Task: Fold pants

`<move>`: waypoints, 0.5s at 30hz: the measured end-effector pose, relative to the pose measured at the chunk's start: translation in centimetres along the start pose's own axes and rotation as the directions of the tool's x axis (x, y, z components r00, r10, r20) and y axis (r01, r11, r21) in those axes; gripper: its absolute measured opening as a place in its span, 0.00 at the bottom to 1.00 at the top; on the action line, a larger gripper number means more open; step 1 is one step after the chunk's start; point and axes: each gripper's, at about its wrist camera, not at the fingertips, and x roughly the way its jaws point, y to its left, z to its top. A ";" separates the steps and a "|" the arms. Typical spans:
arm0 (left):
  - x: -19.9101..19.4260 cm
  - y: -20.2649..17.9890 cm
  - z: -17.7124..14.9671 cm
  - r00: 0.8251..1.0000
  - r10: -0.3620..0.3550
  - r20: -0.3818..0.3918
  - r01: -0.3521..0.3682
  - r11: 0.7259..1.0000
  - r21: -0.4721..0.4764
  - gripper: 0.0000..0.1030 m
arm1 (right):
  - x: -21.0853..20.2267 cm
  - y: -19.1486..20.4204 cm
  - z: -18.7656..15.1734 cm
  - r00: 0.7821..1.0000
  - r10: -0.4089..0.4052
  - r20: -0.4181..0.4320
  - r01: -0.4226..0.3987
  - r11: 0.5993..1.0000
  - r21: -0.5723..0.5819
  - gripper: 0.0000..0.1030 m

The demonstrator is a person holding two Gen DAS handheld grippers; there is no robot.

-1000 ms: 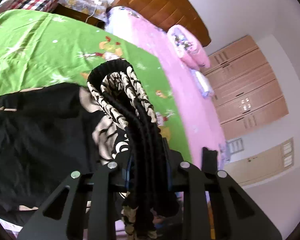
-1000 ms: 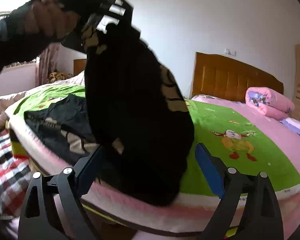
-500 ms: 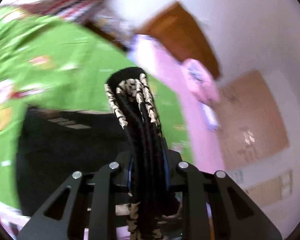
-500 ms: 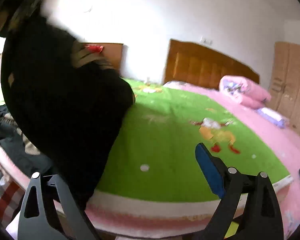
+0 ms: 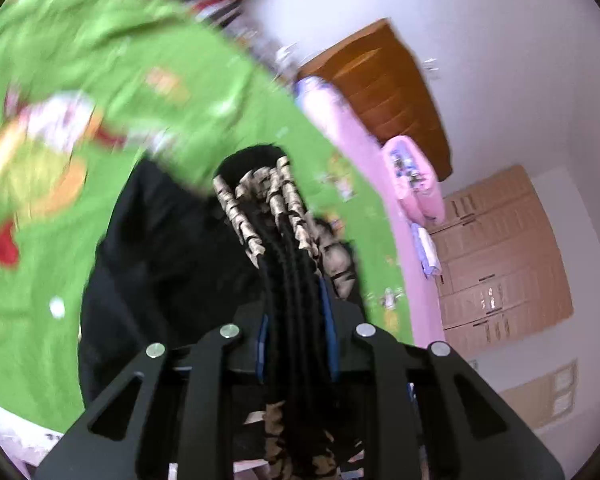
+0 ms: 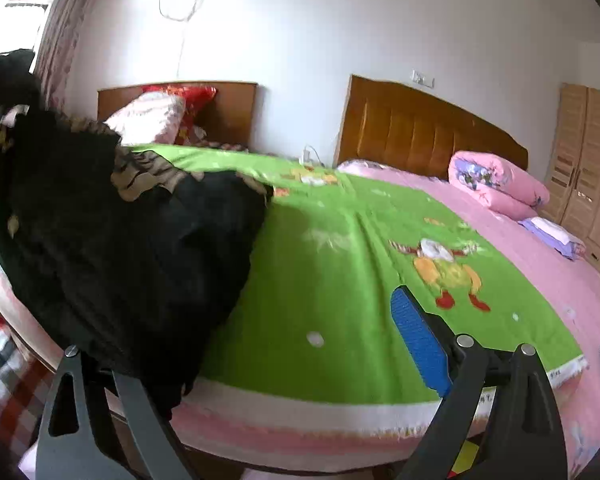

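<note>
The black pants (image 6: 132,248) with tan patterned trim lie draped over the left part of the green bed cover (image 6: 340,272), their lower end hanging past the bed's front edge. My left gripper (image 5: 296,312) is shut on the bunched waistband (image 5: 268,208), which sticks up between the blue pads; the rest of the pants (image 5: 160,264) spread on the green cover (image 5: 60,60) below. My right gripper (image 6: 260,352) is open and empty at the bed's front edge; its left finger is hidden behind the pants, its blue right pad (image 6: 418,340) shows.
A pink sheet (image 6: 540,280) covers the bed's right side, with a folded pink quilt (image 6: 496,184) by the wooden headboard (image 6: 420,120). Wooden wardrobes (image 6: 588,160) stand at right. A second bed with pillows (image 6: 156,116) is behind, a checked blanket (image 6: 4,364) lower left.
The left gripper has carried the waistband from high in the air down and away over the bed, laying the pants onto the green cover. The right gripper stayed open.
</note>
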 end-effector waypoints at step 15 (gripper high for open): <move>-0.7 10.0 -2.7 0.995 -0.098 0.010 0.098 0.976 -0.197 0.21 | 0.7 0.9 -0.7 0.998 0.034 -0.045 -0.033 0.999 0.013 0.87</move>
